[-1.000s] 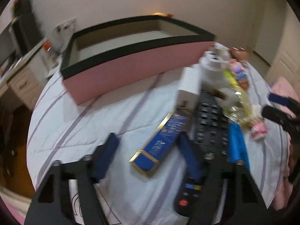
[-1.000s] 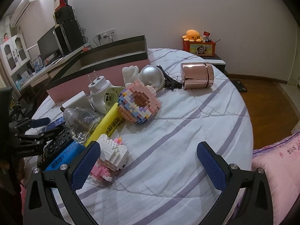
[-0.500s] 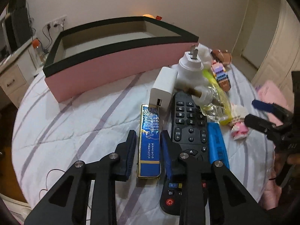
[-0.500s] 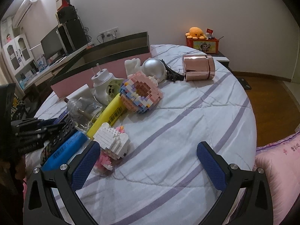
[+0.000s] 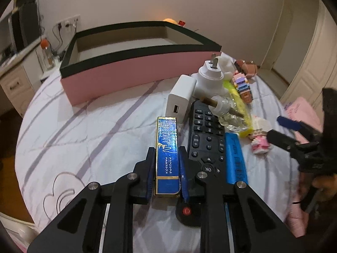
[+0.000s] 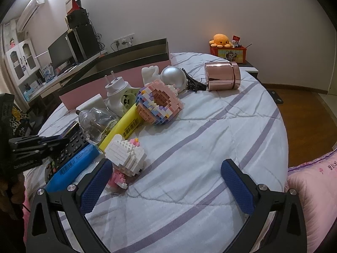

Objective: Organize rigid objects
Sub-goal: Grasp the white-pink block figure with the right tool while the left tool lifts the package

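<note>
The scene was a bedroom, and the work surface was a round bed or table under a white quilt with purple stripes. At its far side stood a large open box with pink walls and a black rim.

The left gripper had its two blue pads pressed against the long sides of a slim blue box with gold edges. The near end of this box sat between the fingers, and its long axis ran straight away from the tongs, toward the pink box and a little to the right of its middle. I could not tell whether the blue box was already off the quilt. Just beside it on the right lay a black remote control, then a blue marker, and a white charger stood near its far end.

The right gripper was wide open and held nothing; it hung over bare quilt, beside a white and pink brick figure.

The left hand was the nearer one to the storage box, so I judged that it would have to lift and carry the blue box forward, clear of the charger.
</note>
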Available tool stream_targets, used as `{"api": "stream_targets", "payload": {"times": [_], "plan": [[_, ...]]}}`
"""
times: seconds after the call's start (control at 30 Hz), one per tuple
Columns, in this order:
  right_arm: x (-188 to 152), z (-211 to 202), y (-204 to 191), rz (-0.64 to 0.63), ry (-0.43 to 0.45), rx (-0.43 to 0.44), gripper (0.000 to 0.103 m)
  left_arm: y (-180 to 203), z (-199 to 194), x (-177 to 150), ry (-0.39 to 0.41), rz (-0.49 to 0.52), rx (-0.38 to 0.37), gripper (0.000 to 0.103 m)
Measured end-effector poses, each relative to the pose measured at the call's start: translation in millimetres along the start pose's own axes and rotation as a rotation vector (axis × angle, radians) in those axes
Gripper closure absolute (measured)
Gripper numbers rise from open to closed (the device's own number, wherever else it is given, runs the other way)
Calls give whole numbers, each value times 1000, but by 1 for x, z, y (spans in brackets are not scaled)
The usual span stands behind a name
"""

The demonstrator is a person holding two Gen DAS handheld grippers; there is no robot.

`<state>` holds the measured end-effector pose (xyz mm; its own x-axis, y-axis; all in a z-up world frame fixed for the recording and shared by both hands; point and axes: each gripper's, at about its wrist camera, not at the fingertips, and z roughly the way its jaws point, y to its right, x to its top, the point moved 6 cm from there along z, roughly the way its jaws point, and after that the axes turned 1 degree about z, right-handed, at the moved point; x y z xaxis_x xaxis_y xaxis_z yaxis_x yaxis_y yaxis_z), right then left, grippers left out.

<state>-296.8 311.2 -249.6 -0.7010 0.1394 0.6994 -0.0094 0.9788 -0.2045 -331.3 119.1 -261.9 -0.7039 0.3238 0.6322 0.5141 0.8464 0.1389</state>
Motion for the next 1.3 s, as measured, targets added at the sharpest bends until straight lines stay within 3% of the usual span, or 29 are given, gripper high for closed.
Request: {"api": "stream_targets", "payload": {"times": [0.13,0.43,0.63,0.83,0.9,0.97,1.0,1.03,1.3], "plan": [[0,0,0,0,-1,-2,0,-6,-17,3,40,-52,-97,82],[7,-5,2,-1,21,-39,0,-5,-27,14,47,-6,-9,82],[16,-11,-5,-36,25,-9,0,7,-27,14,44,28,-47,82],[7,6,-28,-104,-35,34,0,8,-26,12,34,34,-47,82],[5,13,-34,-121,-48,45,9,11,-26,11,34,39,-55,82],[5,18,-37,-143,-60,29,27,13,-27,11,35,47,-53,82],[5,19,-38,-163,-56,14,47,14,-29,11,38,50,-52,82],[4,19,-41,-183,-67,20,51,15,-31,12,42,53,-54,82],[15,-3,-33,-183,-47,-7,51,22,-48,29,96,92,-70,82]]}}
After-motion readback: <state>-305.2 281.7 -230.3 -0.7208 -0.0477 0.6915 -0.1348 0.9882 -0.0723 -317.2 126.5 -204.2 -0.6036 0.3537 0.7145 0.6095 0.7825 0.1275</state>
